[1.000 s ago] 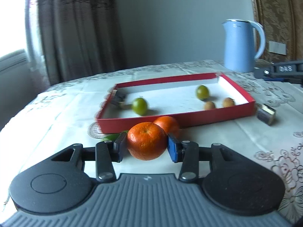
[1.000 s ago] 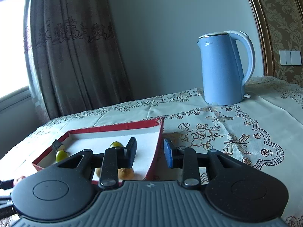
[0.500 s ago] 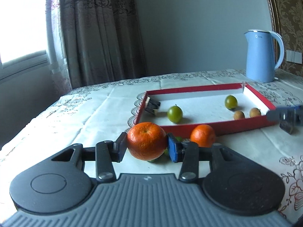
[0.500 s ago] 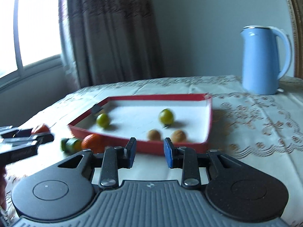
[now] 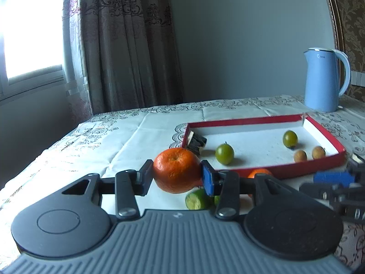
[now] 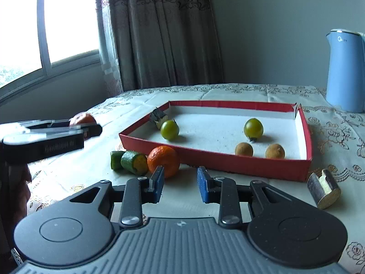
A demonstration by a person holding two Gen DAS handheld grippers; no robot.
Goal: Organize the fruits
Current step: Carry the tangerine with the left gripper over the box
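My left gripper (image 5: 177, 176) is shut on an orange mandarin (image 5: 176, 169) and holds it above the tablecloth, left of the red tray (image 5: 308, 166). In the right wrist view that gripper (image 6: 45, 137) reaches in from the left with the mandarin (image 6: 82, 118). My right gripper (image 6: 180, 182) stands narrowly open with nothing between its blue pads. Just beyond its left pad lies a second mandarin (image 6: 163, 159), against the tray's front wall (image 6: 214, 159). Two green cut pieces (image 6: 133, 162) lie left of it. The tray holds two green fruits (image 6: 170, 129) and two brown ones (image 6: 244, 148).
A blue kettle (image 6: 345, 73) stands at the table's far right. A dark block (image 6: 157, 117) rests on the tray's far left corner. A similar block (image 6: 324, 188) lies on the cloth outside the tray's right front corner. Curtain and window are behind.
The right gripper has swung left along the tray's front to the loose mandarin. The left gripper has risen a little and drifted left with its mandarin. Neither jaw gap has changed.
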